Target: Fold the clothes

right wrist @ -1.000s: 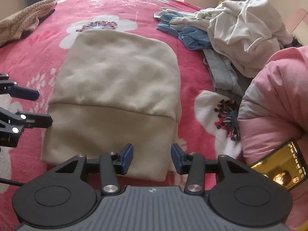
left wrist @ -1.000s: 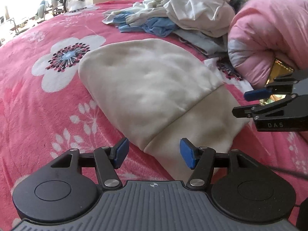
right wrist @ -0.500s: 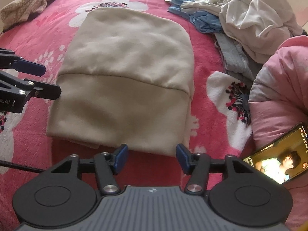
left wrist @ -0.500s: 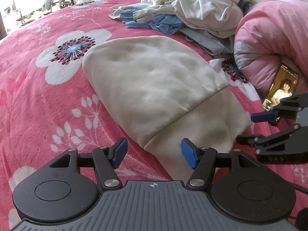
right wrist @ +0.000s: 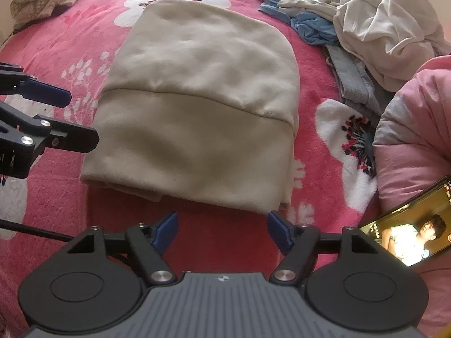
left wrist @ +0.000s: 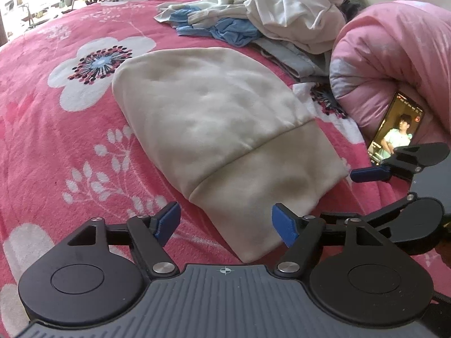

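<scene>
While both grippers' fingers gape empty, soft beige folded garment point(right wrist: 197, 107) lies flat on fleecy floral blanket point(right wrist: 84, 42).

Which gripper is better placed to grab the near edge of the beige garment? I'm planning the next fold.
Right, I'd say. The right gripper is open and squarely faces the beige garment's near edge. The left gripper, also open, sits at one corner, angled.

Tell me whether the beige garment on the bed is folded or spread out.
Folded. The beige fleece garment lies as a compact rectangle on the pink floral blanket, no sleeves showing, with stacked layers visible at its near edge.
</scene>
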The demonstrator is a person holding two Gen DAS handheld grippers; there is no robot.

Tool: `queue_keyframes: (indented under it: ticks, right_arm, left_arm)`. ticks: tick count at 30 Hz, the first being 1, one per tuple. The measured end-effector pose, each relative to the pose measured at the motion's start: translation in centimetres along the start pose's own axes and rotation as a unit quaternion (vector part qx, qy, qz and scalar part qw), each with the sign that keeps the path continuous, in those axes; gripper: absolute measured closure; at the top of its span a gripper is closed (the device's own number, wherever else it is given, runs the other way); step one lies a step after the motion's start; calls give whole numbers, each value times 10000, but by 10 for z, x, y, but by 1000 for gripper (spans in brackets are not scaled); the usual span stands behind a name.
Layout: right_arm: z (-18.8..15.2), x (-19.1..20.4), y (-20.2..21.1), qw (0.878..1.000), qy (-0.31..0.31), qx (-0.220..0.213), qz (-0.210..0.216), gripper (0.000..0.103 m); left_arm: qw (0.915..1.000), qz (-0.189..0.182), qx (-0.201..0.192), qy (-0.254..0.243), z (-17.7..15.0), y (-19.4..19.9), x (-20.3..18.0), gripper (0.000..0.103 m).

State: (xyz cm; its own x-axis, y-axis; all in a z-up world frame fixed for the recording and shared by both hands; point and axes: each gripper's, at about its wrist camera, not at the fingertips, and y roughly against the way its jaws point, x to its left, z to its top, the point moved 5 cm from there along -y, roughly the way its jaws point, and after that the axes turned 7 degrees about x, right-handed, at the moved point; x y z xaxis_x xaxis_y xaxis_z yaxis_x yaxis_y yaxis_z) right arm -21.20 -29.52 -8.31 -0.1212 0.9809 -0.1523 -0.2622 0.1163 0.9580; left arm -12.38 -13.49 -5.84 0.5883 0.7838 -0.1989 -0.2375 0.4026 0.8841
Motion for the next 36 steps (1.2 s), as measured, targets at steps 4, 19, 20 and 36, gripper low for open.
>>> queue_keyframes:
  ticks: [4,19,20,36]
  right_arm:
    - [-1,1,1,10000,38,-1,-41,29]
    - [-3,3,0,9997,167,-40,-147,20]
    - [-3,3,0,9997,169,-37,-150,19]
    - [-5,11,-1,9995,283,-37,-107,9]
  left_arm:
    - [10000,6,49,-15,-2,-1,-1,30]
    - [9998,-43,186,-26,-6,-3,-3,29]
    - [9998,-42,189,-24,-6,-3,-3,29]
    - [9998,47,159,-51,-7,-3,-4,25]
